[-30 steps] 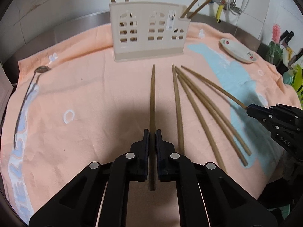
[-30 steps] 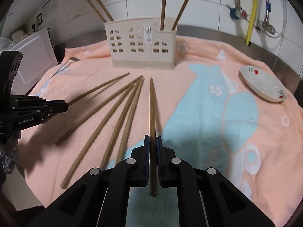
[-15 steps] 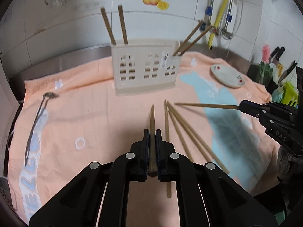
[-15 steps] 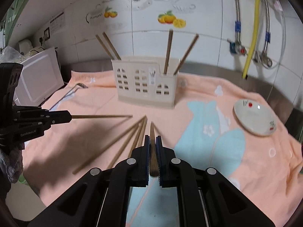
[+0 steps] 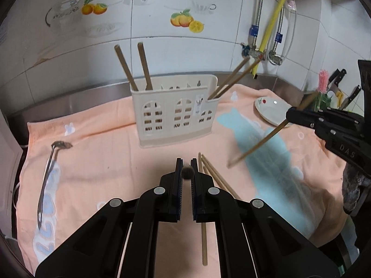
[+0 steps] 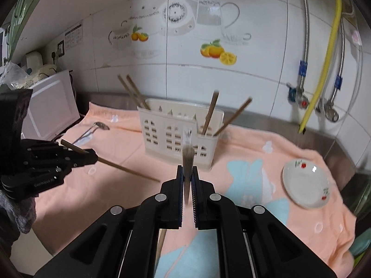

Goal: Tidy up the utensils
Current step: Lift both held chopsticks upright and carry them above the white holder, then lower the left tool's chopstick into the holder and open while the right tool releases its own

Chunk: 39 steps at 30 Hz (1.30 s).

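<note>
Left tongs [image 5: 186, 173] and right tongs [image 6: 187, 180] each clamp a brown wooden chopstick [image 5: 187, 172], mid-frame before the cream slotted plastic holder [image 5: 174, 113]; the loose end may catch its rim and slip.

Matte black plastic two-finger grippers are seen: the left gripper [image 5: 186, 173] with silver round screws and blue-edged ribbed pads; the right gripper [image 5: 288, 115] is lettered "DAS".

White tiled wall [image 5: 162, 53], fruit decals [image 6: 218, 51]
</note>
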Available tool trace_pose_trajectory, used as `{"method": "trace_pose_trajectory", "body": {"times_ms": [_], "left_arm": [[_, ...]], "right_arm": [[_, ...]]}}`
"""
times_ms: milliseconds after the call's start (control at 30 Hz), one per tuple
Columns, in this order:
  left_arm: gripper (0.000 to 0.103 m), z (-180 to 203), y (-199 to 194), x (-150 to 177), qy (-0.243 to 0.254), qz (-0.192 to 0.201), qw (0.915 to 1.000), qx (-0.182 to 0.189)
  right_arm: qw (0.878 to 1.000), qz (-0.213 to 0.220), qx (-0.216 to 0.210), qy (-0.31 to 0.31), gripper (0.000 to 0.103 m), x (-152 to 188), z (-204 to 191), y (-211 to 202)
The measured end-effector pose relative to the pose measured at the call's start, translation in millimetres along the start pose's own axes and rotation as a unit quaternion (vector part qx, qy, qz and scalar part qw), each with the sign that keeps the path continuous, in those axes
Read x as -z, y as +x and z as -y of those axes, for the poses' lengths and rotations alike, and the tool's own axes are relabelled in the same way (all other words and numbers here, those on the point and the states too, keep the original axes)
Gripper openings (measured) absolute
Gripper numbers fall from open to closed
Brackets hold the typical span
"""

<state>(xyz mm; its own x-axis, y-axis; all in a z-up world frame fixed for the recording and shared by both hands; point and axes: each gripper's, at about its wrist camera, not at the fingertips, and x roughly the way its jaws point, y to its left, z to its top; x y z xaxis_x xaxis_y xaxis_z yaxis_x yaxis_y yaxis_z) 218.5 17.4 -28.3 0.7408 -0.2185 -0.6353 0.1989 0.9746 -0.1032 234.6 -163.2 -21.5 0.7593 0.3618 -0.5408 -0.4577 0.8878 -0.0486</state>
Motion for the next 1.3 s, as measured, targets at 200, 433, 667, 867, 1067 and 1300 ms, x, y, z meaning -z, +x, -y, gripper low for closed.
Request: {"method": "trace_pose_trajectory", "body": {"times_ms": [200, 433, 667, 867, 1067, 1300], "left_arm": [[0.005, 5.2, -6.3, -30.9, 0.019, 0.018, 0.9997, -0.003], [0.005, 11.7, -24.8, -73.8, 0.033, 0.052, 0.9981, -0.003], [0.005, 15.8, -44.6, -122.1, 0.047, 0.095, 0.9943, -0.010], [0.005, 9.6, -49.2, -160.8, 0.040, 0.120, 0.9918, -0.014], [0.005, -0.6, -40.1, -180.7, 0.031, 0.136, 0.9897, -0.032], [0.005, -18.2, -9.6, -175.0, 0.009, 0.116, 0.9923, -0.041]], "right_arm": [[1.000, 0.020, 0.009, -0.004, 0.006, -40.3, 10.6, -6.6], [0.998, 0.053, 0.019, 0.014, 0.006, -88.5, 30.8, -12.5], [0.996, 0.079, 0.027, 0.023, 0.006, -123.8, 41.1, -9.4], [0.995, 0.087, 0.031, 0.033, 0.006, -143.4, 50.2, 4.5], [0.994, 0.091, 0.029, 0.046, 0.006, -148.4, 57.9, 17.1], [0.995, 0.079, 0.025, 0.056, 0.006, -141.3, 62.7, 38.9]]}}
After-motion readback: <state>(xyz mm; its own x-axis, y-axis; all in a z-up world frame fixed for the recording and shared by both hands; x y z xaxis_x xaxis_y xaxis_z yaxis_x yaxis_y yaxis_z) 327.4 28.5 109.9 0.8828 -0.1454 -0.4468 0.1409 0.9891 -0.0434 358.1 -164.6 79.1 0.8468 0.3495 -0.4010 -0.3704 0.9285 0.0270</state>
